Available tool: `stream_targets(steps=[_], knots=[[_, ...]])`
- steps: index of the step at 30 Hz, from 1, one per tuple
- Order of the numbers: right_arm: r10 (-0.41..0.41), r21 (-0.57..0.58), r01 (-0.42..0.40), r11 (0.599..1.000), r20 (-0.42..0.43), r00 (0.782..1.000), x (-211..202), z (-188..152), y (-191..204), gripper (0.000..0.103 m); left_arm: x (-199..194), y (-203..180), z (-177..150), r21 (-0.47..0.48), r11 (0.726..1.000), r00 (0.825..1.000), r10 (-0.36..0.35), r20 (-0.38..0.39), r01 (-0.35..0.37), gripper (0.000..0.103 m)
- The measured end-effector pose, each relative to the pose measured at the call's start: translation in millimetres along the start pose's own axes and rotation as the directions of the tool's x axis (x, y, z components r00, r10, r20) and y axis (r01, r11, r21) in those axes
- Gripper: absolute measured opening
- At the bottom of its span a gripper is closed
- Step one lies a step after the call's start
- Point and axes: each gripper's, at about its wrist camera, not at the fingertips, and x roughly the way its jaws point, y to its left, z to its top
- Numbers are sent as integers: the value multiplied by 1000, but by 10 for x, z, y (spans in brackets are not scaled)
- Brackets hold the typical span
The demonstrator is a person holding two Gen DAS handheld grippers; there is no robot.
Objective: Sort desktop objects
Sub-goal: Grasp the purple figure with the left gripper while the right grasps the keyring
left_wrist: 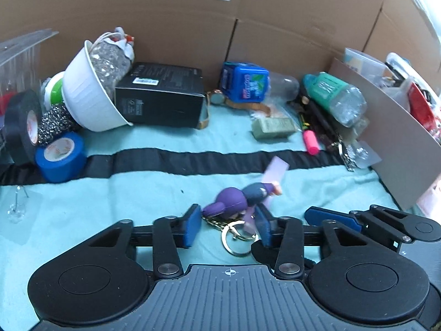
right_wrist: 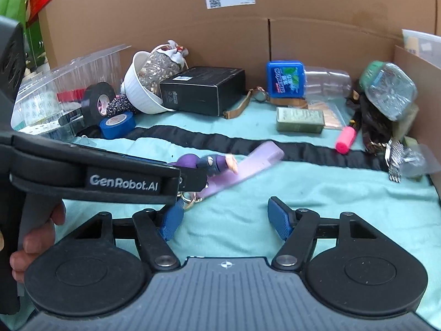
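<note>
A purple figure keychain [left_wrist: 231,200] with a gold ring [left_wrist: 237,237] and a blurred lilac tag [left_wrist: 275,169] lies on the teal cloth [left_wrist: 137,193]. My left gripper [left_wrist: 228,226] is low over it. Its blue pads [left_wrist: 193,226] flank the chain and ring without clearly pressing, so it is open. In the right wrist view the same keychain [right_wrist: 212,162] and lilac tag [right_wrist: 248,165] lie just beyond my right gripper [right_wrist: 226,219]. That gripper is open over bare cloth. The left gripper's black body [right_wrist: 124,183] crosses in front, held by a hand [right_wrist: 35,234].
Along the cardboard wall [left_wrist: 193,27] lie a tipped white bowl [left_wrist: 88,102], a black box [left_wrist: 162,96], blue tape [left_wrist: 60,157], black tape [left_wrist: 22,127], a blue box [left_wrist: 245,82], a green-capped bottle [left_wrist: 336,96], an olive packet [left_wrist: 273,128] and a pink highlighter [left_wrist: 311,143].
</note>
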Motion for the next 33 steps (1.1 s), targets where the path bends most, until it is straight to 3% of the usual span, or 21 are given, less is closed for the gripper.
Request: stream_targets(steps=[4, 10, 13, 14, 15, 19, 21, 22, 23, 25, 27, 29, 32, 33], knots=[[22, -19, -22, 1000, 4, 1000, 95, 56, 47, 73, 1, 96, 58, -28, 999, 1000, -25, -10, 25, 35], [28, -51, -28, 998, 1, 1000, 211, 126, 139, 73, 18, 158, 103, -43, 998, 999, -52, -15, 51, 35], [2, -78, -2, 997, -1, 1000, 190, 131, 127, 45, 14, 169, 129, -54, 998, 999, -39, 15, 40, 62], [4, -73, -5, 997, -5, 1000, 178, 132, 105, 33, 18, 169, 143, -52, 998, 999, -34, 24, 36, 65], [0, -63, -1, 998, -11, 1000, 166, 138, 79, 29, 30, 171, 162, -48, 998, 999, -38, 24, 39, 65], [-13, -52, 11, 999, -32, 999, 104, 124, 19, 29, 110, 165, 205, -53, 997, 998, -63, 14, 64, 65], [-15, -51, 14, 999, -34, 999, 78, 110, 23, 29, 165, 145, 204, -45, 996, 997, -75, -7, 75, 57], [-16, -57, 14, 998, -34, 999, 77, 107, 31, 29, 192, 130, 202, -35, 995, 996, -91, -21, 90, 41], [-20, -66, 18, 998, -31, 999, 80, 104, 43, 30, 206, 109, 189, -24, 996, 995, -91, -28, 91, 42], [-29, -64, 27, 998, -26, 999, 99, 109, 44, 39, 200, 81, 173, -5, 997, 996, -81, -24, 80, 42], [-44, -52, 43, 998, -25, 999, 127, 111, 39, 58, 203, 90, 174, -11, 996, 996, -84, -26, 84, 44], [-47, -37, 46, 998, -22, 999, 157, 116, 17, 61, 209, 110, 178, -24, 996, 996, -84, -21, 83, 46], [-40, -26, 39, 999, -23, 999, 194, 141, -1, 59, 225, 60, 175, 14, 997, 997, -72, -18, 72, 42], [-37, -28, 36, 999, -28, 999, 195, 152, 6, 47, 221, 41, 167, 26, 998, 998, -61, -17, 62, 40]])
